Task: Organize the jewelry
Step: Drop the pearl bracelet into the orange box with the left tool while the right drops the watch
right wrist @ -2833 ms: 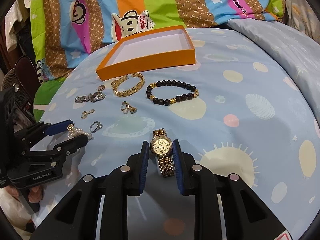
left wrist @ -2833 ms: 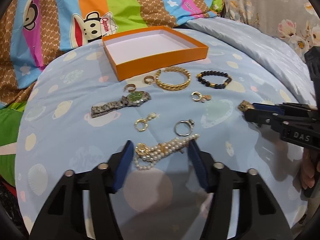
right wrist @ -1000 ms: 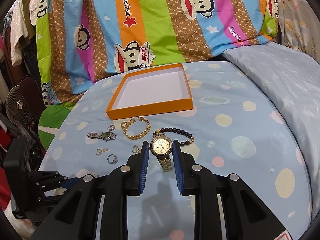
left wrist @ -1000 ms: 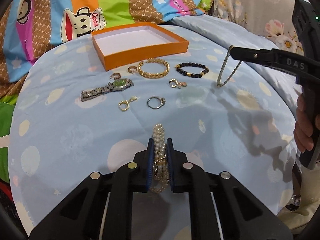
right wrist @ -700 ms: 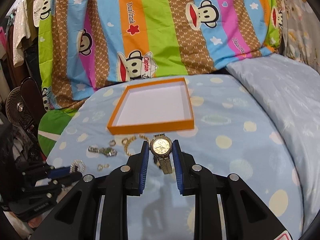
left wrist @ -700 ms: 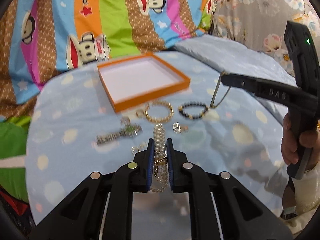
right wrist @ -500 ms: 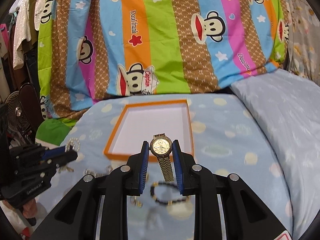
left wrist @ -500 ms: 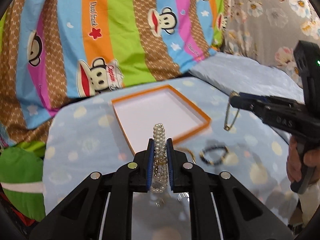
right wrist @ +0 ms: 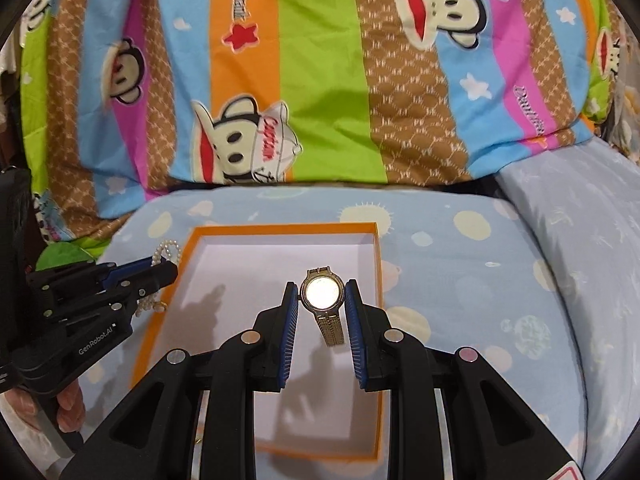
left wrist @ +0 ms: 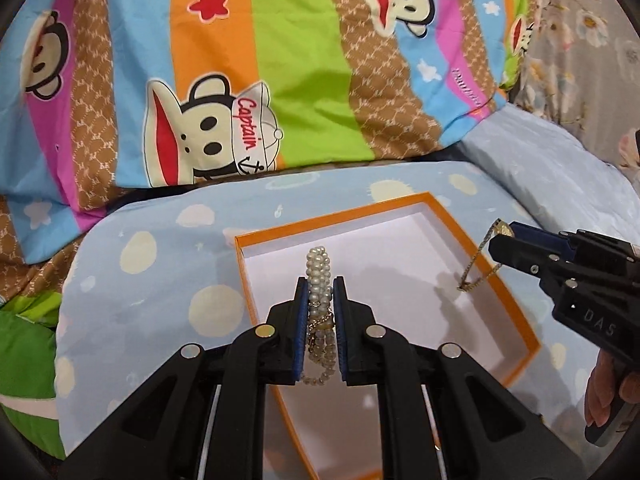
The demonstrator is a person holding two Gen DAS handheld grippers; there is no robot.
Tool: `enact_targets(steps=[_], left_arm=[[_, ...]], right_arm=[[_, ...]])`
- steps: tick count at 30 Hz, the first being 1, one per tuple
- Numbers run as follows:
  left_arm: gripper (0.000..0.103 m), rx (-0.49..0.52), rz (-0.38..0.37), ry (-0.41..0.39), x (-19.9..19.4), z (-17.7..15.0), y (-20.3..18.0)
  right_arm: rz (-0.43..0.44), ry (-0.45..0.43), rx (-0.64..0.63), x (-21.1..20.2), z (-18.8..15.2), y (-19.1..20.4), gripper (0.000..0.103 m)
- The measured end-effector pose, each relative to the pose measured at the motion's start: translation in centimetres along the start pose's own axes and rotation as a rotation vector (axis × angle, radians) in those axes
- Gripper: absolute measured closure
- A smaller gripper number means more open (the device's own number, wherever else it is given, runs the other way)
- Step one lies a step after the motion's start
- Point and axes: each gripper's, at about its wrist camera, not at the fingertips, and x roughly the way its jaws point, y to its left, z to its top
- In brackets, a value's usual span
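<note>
We find both grippers over the box (left wrist: 516,312), each carrying one piece, and nothing yet deposited.

Left gripper (left wrist: 319,308): fingers narrow, clamped on the pearls (left wrist: 319,276). The strand stands up between the pads and hangs in loops below them, over the left half of the box. In the right wrist view the same pearls (right wrist: 168,252) sit at the box's left wall, some loops dangling below the jaws.

Right gripper (right wrist: 322,304): fingers a little apart, pressing on the case of the watch (right wrist: 322,294). Its face is up and glaring; the band hangs down between the pads. It is held clear above the white floor, toward the right wall. From the left wrist view, the band hangs as a thin gold line from the tip of that gripper (left wrist: 506,236), over the right wall of the box.

Box: orange walls, white floor. The floor that shows is bare apart from shadows; part of it is hidden behind the fingers in both views.

Progress, as we judge it: the first two pieces are lifted and brought over the box, but neither is released. The sheet (right wrist: 460,280) around the box shows no jewelry in these views, so we cannot tell what else remains to be gathered.

Outstanding for these two pieces: lower each into the box, open the fingers, and withdraw without snagging the pearl loops or the band.
</note>
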Motion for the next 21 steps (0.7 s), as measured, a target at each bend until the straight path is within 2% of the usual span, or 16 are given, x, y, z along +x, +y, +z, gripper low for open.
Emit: enact_targets(steps=[8, 10, 11, 12, 13, 15, 21], left_arm=[[0.091, -0.027, 0.024, 0.057, 4.8, 1.5, 1.2], [0.091, -0.051, 0.017, 0.058, 5.4, 1.8, 1.8], [0.090, -0.060, 0.016, 0.053, 5.5, 1.9, 2.1], [0.084, -0.069, 0.018, 0.044, 5.4, 1.9, 2.3], [0.072, -0.084, 0.020, 0.030, 5.2, 2.0, 2.7], [0.058, -0.118, 0.009, -0.002, 4.1, 2.0, 3.4], [0.044, -0.189, -0.008, -0.080, -2.0, 0.3, 5.3]], right_arm=[[-0.024, 0.088, -0.019, 6.5, 2.0, -0.4, 0.080], [-0.016, 0.070, -0.014, 6.8, 2.3, -0.6, 0.077], [-0.025, 0.053, -0.009, 6.6, 2.4, -0.7, 0.072], [-0.029, 0.025, 0.004, 6.1, 2.6, -0.8, 0.060], [-0.026, -0.003, 0.020, 5.6, 2.6, -1.1, 0.054], [-0.015, -0.060, 0.054, 3.8, 2.5, -1.6, 0.052], [0.015, -0.130, 0.119, -2.8, -1.0, -2.9, 0.052]])
